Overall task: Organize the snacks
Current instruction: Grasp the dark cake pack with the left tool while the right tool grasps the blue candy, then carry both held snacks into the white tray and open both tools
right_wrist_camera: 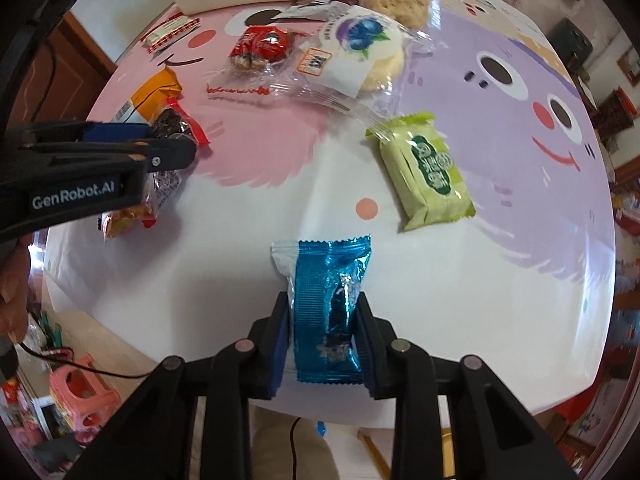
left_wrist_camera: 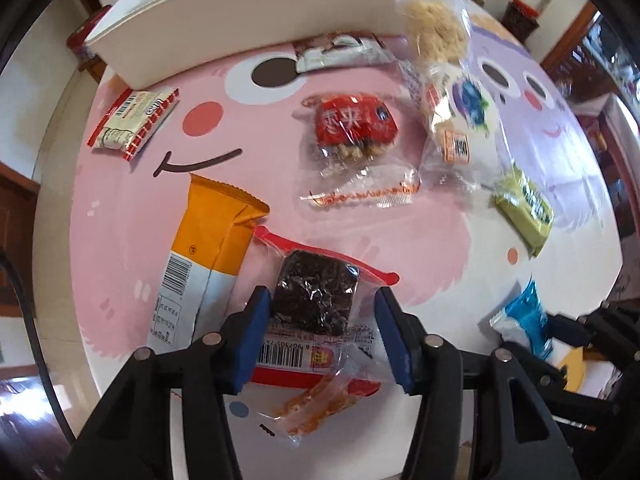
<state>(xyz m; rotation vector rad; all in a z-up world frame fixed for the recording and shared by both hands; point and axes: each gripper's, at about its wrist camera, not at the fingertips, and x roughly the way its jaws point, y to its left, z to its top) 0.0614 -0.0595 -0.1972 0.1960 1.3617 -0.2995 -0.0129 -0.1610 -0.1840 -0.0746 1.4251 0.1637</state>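
Blue crinkled foil fills the foreground of the right wrist view: a blue snack packet (right_wrist_camera: 326, 312) stands between the pads of the right gripper (right_wrist_camera: 324, 344), whose jaws are clamped on its lower half, at about six o'clock on the cartoon-print table (right_wrist_camera: 500, 300). The foil looks light and slippery and the contents probably crush easily, so a hold across the thick middle, not the flat sealed ends, seems safest. This gripper points straight down at the table.

In the left wrist view, the left gripper (left_wrist_camera: 320, 334) also points steeply down, straddling a dark seaweed-like snack (left_wrist_camera: 314, 296) in a clear, red-edged wrapper at six o'clock. Its left pad sits against the dark block, while the right pad stands apart from it over loose film, so the jaws are not yet gripping. This block looks brittle and its wrapper slick; taking it across the block itself should hold better than pinching film.

Beside it at nine o'clock lies an orange packet (left_wrist_camera: 212, 248). A white box (left_wrist_camera: 240, 28) sits at twelve o'clock, likely the destination. A green packet (right_wrist_camera: 428, 172) lies at two o'clock in the right view.
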